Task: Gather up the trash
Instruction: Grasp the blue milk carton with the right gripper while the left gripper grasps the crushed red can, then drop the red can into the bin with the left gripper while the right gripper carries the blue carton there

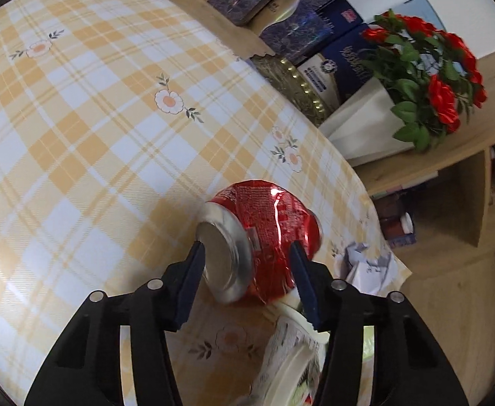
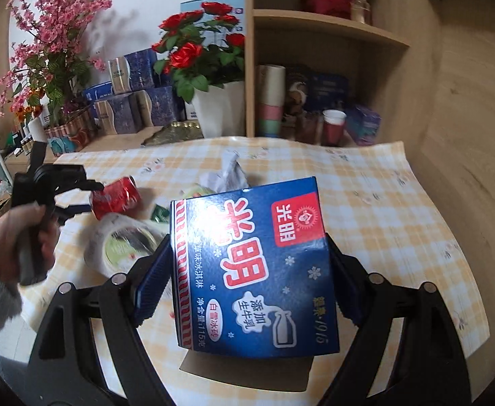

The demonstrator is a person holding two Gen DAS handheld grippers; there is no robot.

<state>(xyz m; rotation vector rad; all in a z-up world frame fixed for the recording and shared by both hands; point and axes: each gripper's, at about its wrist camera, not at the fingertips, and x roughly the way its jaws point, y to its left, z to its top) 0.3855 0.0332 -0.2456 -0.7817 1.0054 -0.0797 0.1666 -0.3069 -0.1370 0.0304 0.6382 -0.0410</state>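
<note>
My left gripper [image 1: 247,264] has closed on the crushed red soda can [image 1: 267,233], one pad at its silver end and the other on the dented red side, so the can's long axis runs across my jaws, near the table's [image 1: 78,118] right edge. My right gripper [image 2: 247,267] clamps the blue ice-cream carton [image 2: 251,270] by both sides, lifted over the table's middle. A crumpled paper [image 1: 366,264] lies just beyond the can toward the corner, and a white plastic tub [image 2: 122,243] lies beside it; judging by reach, my left hand is nearer both.
</note>
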